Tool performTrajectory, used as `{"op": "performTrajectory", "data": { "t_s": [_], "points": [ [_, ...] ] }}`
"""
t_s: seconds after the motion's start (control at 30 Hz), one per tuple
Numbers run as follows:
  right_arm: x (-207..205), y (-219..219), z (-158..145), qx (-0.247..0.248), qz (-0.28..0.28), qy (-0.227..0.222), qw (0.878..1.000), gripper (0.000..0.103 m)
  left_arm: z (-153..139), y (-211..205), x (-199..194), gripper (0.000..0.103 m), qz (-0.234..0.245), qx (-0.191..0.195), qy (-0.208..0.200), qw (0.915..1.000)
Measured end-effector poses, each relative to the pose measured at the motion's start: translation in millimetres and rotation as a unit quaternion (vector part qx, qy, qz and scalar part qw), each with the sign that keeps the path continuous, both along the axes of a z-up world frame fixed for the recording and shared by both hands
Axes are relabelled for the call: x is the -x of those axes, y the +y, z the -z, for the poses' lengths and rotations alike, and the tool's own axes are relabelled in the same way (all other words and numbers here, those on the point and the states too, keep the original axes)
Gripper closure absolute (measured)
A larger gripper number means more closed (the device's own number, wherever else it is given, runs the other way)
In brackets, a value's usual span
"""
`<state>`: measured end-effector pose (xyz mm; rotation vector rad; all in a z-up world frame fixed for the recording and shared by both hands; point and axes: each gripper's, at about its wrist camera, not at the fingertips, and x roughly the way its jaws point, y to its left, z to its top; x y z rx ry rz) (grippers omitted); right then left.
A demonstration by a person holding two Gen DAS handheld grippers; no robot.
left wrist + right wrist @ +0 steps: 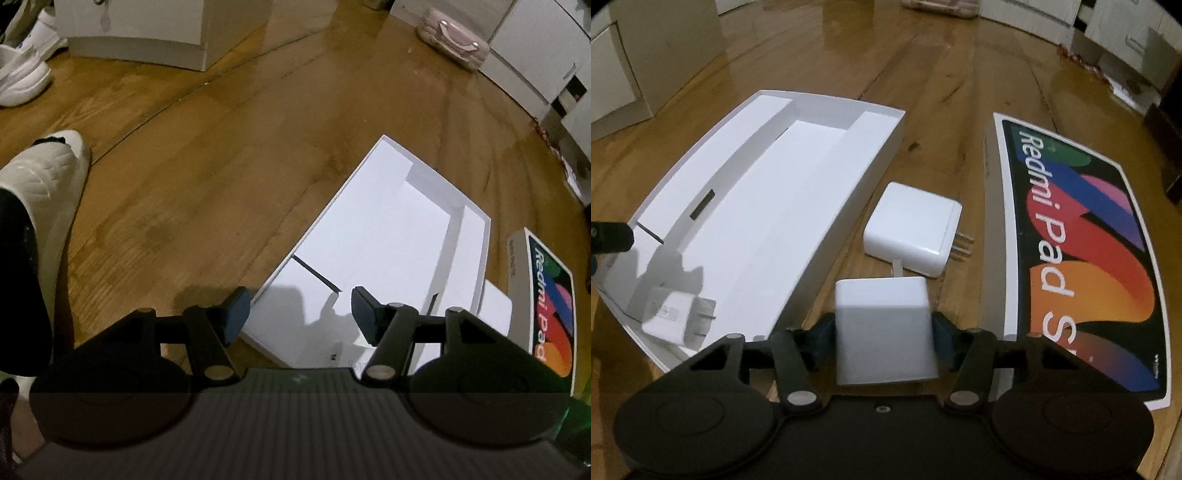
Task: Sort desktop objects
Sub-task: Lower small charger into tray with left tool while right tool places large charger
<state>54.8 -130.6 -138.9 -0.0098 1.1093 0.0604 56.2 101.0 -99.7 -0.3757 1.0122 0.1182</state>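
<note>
An open white box tray (768, 206) lies on the wooden surface; it also shows in the left wrist view (388, 240). A small white plug adapter (677, 314) lies in its near corner. A larger white charger (912, 232) with prongs lies between the tray and the Redmi Pad box lid (1082, 251). My right gripper (884, 328) is shut on a white charger block (884, 325), held just in front of the larger charger. My left gripper (301, 314) is open and empty above the tray's near edge.
The Redmi Pad lid also shows at the right of the left wrist view (550, 302). White cabinets (147, 33) stand at the back. A pink pouch (454, 40) lies far back. White shoes (22, 74) and a slippered foot (40, 192) are at the left.
</note>
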Motion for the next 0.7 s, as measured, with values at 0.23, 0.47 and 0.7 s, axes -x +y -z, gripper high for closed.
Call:
{"op": "performTrajectory", "data": {
  "t_s": [0.23,0.47,0.7],
  "points": [
    [11.3,-14.5,-34.3,-0.061,0.049,-0.056,0.995,0.043,-10.0,-4.8,0.3,0.043,0.017,0.006,-0.009,0.9998],
    [10.1,11.0,-58.7,-0.126,0.013,-0.102,0.987,0.043,-54.0,-28.0,10.9,0.043,0.099,-0.026,-0.066,0.9925],
    [10.7,51.2,-44.0,-0.137,-0.002,-0.114,0.984,0.043,-54.8,-17.5,12.5,0.043,0.077,-0.006,-0.072,0.9944]
  ]
}}
